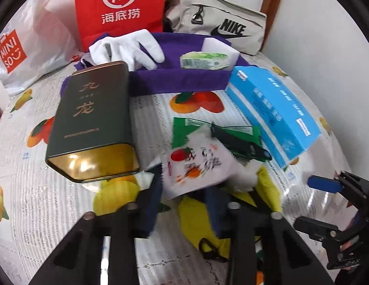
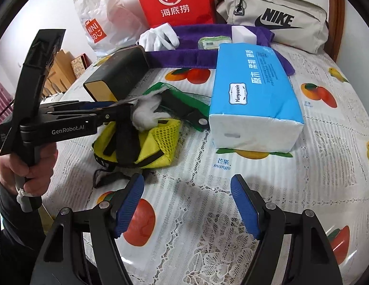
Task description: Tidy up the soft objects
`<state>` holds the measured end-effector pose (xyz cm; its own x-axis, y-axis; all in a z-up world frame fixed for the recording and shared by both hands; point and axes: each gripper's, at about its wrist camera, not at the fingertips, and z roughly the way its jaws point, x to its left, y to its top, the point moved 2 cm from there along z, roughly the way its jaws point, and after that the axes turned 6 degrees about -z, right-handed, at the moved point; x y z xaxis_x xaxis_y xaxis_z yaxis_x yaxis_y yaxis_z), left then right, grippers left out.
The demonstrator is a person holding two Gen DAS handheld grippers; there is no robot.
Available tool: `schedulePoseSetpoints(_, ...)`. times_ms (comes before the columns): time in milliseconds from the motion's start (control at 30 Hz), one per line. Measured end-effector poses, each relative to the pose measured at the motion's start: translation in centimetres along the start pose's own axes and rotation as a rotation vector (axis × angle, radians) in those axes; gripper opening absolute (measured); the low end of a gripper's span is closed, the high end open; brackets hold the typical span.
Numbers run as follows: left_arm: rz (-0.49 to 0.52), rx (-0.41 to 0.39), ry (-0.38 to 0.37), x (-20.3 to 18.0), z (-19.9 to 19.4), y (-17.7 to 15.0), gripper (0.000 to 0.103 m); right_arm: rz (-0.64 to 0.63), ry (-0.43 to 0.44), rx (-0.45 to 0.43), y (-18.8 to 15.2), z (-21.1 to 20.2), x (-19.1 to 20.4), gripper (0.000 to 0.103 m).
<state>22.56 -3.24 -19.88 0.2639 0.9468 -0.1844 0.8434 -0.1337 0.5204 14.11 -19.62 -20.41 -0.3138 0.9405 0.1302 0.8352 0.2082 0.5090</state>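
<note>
My left gripper [image 1: 184,190] is shut on a white snack packet [image 1: 196,163] with red and orange print, held above a yellow mesh bag [image 2: 158,142]. In the right wrist view the left gripper [image 2: 129,111] holds it beside a white fluffy wad [image 2: 146,111]. My right gripper [image 2: 186,204] is open and empty over the tablecloth. A purple cloth tray [image 1: 182,78] at the back holds a white glove [image 1: 127,47], a green tissue pack [image 1: 203,60] and a white block [image 2: 242,35].
A dark tea tin [image 1: 94,121] lies left, a blue tissue pack [image 2: 253,95] right. A green packet [image 2: 184,102] with a black tool lies between them. A red paper bag [image 2: 175,0], a Miniso bag [image 1: 22,47] and a Nike bag [image 2: 277,16] stand behind.
</note>
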Motion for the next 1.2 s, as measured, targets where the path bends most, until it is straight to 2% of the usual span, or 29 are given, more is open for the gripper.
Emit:
schedulePoseSetpoints(67,0.001,-0.007,-0.015,-0.1,-0.3,-0.1,0.018,-0.01,0.0,-0.006,0.0,-0.1,0.2,0.075)
schedulePoseSetpoints(233,0.005,-0.023,-0.017,0.1,-1.4,-0.7,0.008,-0.032,-0.001,-0.011,0.0,-0.4,0.8,0.075)
schedulePoseSetpoints(533,0.016,-0.036,-0.012,1.1,-3.8,-2.8,0.009,-0.025,0.006,-0.013,-0.3,-0.6,1.0,0.075)
schedulePoseSetpoints(600,0.011,-0.051,-0.023,1.1,-4.0,-2.7,0.022,-0.027,0.009,-0.013,-0.4,-0.6,1.0,0.075)
schedulePoseSetpoints(667,-0.01,-0.057,-0.058,0.8,-4.0,-2.2,0.048,-0.025,0.011,-0.008,-0.4,-0.5,1.1,0.075)
schedulePoseSetpoints(733,-0.011,-0.071,-0.083,0.3,-3.7,-1.5,0.063,-0.025,0.014,-0.005,-0.4,-0.4,1.2,0.075)
schedulePoseSetpoints(767,-0.004,-0.079,-0.086,-0.1,-3.5,-1.1,0.065,-0.027,0.013,-0.005,-0.4,-0.4,1.2,0.075)
schedulePoseSetpoints(967,0.001,-0.021,-0.069,-1.0,-0.5,0.3,0.065,-0.015,0.011,-0.006,-0.4,-0.6,0.6,0.075)
schedulePoseSetpoints(1067,-0.028,0.002,-0.106,-0.8,0.4,0.4,0.064,0.0,0.011,-0.006,-0.3,-0.5,0.2,0.075)
schedulePoseSetpoints(1100,-0.031,0.003,-0.12,-0.9,0.5,0.4,0.061,0.003,0.012,-0.01,-0.2,-0.5,0.2,0.075)
schedulePoseSetpoints(1167,-0.013,0.007,-0.123,-1.1,0.6,0.3,0.041,0.003,0.029,-0.031,0.0,-0.7,0.4,0.075)
schedulePoseSetpoints(1200,-0.003,0.007,-0.116,-1.2,0.6,0.3,0.036,-0.001,0.038,-0.04,0.2,-0.8,0.6,0.075)
